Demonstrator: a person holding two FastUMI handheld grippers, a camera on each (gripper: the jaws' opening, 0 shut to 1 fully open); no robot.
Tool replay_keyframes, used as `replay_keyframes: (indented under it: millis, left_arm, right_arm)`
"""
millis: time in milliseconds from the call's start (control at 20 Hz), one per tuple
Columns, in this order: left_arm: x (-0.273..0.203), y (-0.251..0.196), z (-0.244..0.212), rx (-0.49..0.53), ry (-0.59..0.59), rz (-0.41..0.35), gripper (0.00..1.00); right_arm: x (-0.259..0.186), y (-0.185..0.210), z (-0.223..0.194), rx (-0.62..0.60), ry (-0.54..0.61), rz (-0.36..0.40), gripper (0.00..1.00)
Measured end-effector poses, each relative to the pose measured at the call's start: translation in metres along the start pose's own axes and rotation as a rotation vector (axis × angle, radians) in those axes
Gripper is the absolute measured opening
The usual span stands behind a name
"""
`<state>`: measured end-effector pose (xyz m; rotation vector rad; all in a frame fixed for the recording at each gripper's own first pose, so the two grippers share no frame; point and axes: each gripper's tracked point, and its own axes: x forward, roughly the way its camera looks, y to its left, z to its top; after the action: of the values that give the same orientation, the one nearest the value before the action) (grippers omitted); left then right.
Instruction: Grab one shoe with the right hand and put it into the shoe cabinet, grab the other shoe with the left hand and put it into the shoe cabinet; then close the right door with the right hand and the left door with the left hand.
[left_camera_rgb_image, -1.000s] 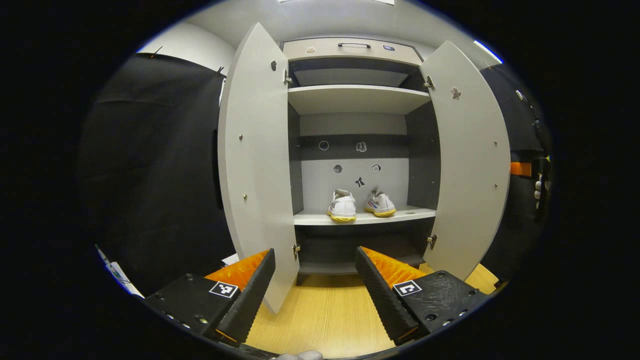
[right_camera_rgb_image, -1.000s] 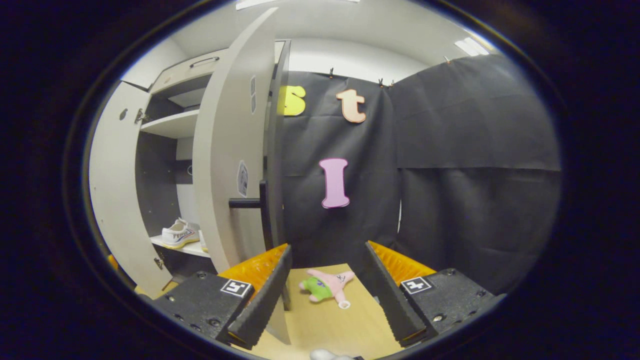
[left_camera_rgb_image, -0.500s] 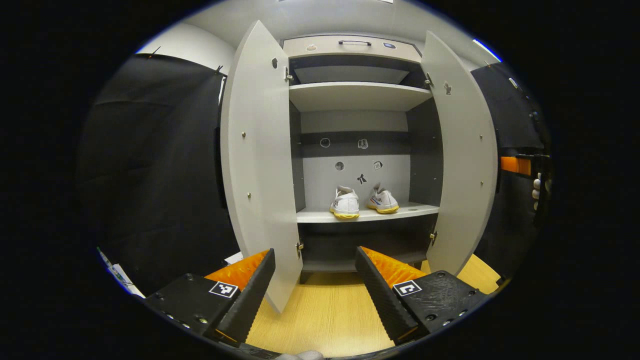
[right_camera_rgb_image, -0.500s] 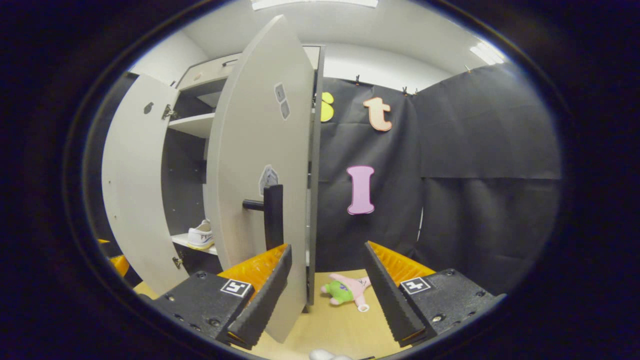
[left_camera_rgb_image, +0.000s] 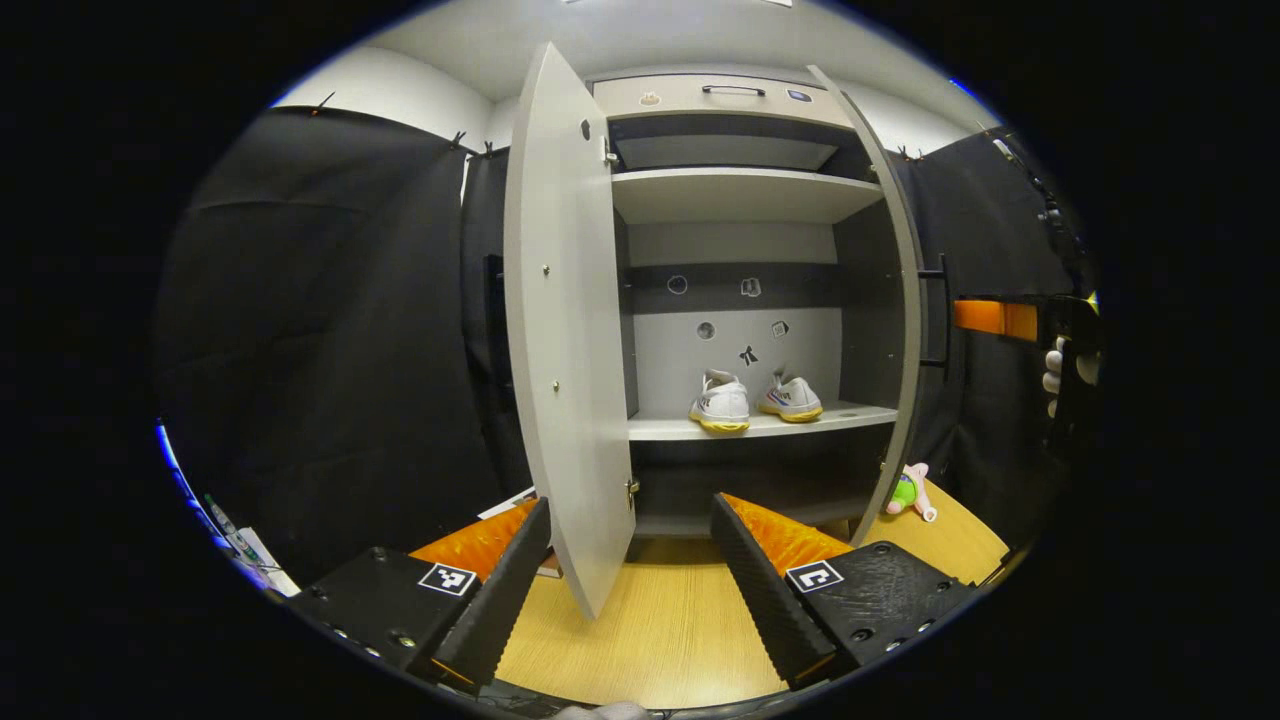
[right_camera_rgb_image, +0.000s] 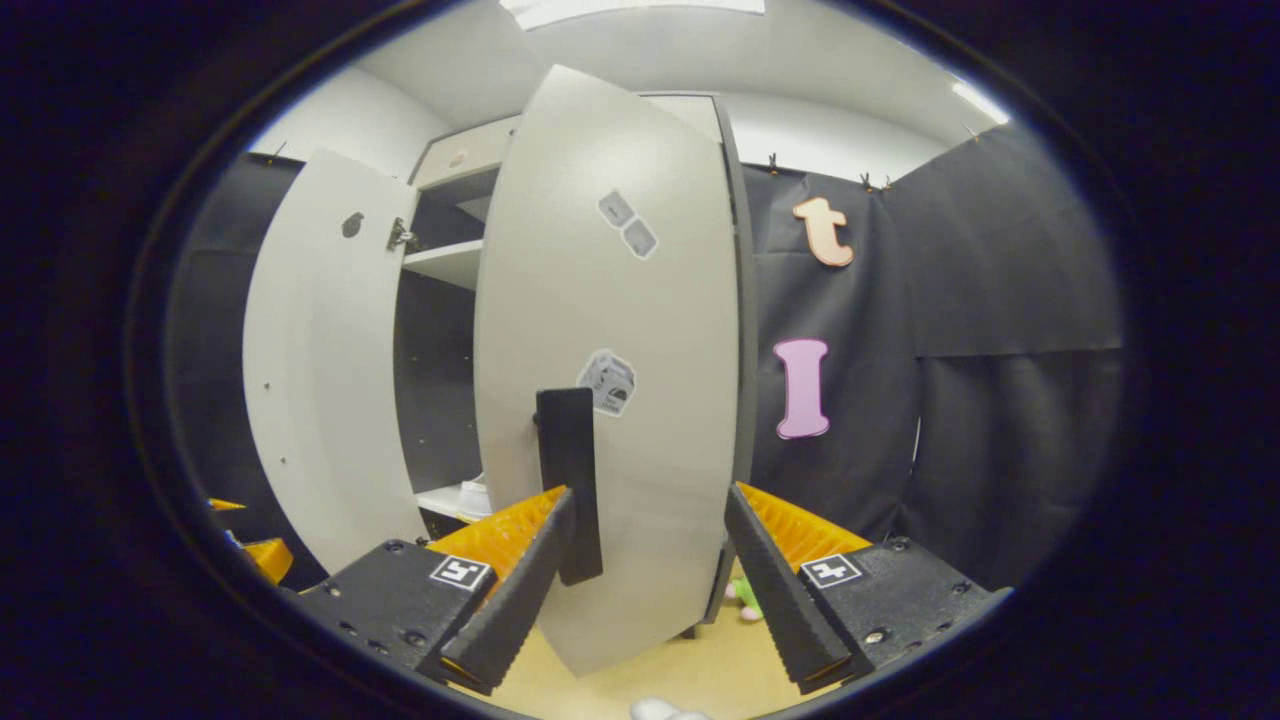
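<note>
Two white shoes with yellow soles, one (left_camera_rgb_image: 720, 405) beside the other (left_camera_rgb_image: 793, 398), stand on the shoe cabinet's lower shelf (left_camera_rgb_image: 850, 417). The left door (left_camera_rgb_image: 565, 330) is wide open. The right door (right_camera_rgb_image: 620, 350) is swung partway in, and I see it almost edge-on (left_camera_rgb_image: 905, 300) in the left gripper view. My right gripper (right_camera_rgb_image: 650, 570) is open against that door's outer face, its left finger beside the black handle (right_camera_rgb_image: 568, 470). My left gripper (left_camera_rgb_image: 630, 570) is open and holds nothing, low in front of the left door's edge. A sliver of shoe (right_camera_rgb_image: 472, 495) shows past the right door.
A pink and green plush toy (left_camera_rgb_image: 908, 490) lies on the wooden floor (left_camera_rgb_image: 660, 640) by the cabinet's right foot. An upper shelf (left_camera_rgb_image: 740, 190) and a top drawer (left_camera_rgb_image: 730, 95) sit above. Papers (left_camera_rgb_image: 235, 535) lie at the far left. A gloved hand (left_camera_rgb_image: 1055, 365) holds the right gripper (left_camera_rgb_image: 1000, 318).
The right door has swung from wide open to partway shut, with my right gripper following on its outer face. The left gripper's view has shifted left, so the cabinet sits further right.
</note>
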<state>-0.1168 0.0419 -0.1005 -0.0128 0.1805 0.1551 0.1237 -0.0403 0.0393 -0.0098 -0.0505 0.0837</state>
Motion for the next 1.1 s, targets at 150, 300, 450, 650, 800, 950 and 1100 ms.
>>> replay_keyframes:
  millis: [150, 300, 450, 650, 800, 950, 1100]
  left_arm:
    - [0.001, 0.010, 0.002, 0.000, -0.010, 0.003, 0.96]
    - [0.003, 0.026, 0.005, 0.010, -0.023, 0.024, 0.96]
    - [0.006, 0.044, 0.013, 0.011, -0.039, 0.043, 0.96]
    - [0.016, 0.083, 0.030, 0.035, -0.075, 0.090, 0.96]
    - [0.030, 0.116, 0.042, 0.024, -0.087, 0.132, 0.96]
    - [0.047, 0.155, 0.056, 0.041, -0.114, 0.189, 0.96]
    - [0.072, 0.175, 0.067, 0.030, -0.130, 0.213, 0.96]
  right_arm:
    - [-0.011, 0.012, 0.004, -0.011, -0.011, 0.015, 0.98]
    - [-0.023, 0.029, 0.001, -0.016, -0.004, 0.044, 0.96]
    - [-0.035, 0.049, -0.010, -0.028, 0.020, 0.069, 0.98]
    - [-0.055, 0.072, -0.035, -0.030, 0.074, 0.100, 0.98]
    - [-0.070, 0.085, -0.055, -0.020, 0.122, 0.114, 0.98]
    - [-0.083, 0.093, -0.068, -0.008, 0.152, 0.116, 0.98]
    - [-0.092, 0.095, -0.075, -0.004, 0.173, 0.106, 0.99]
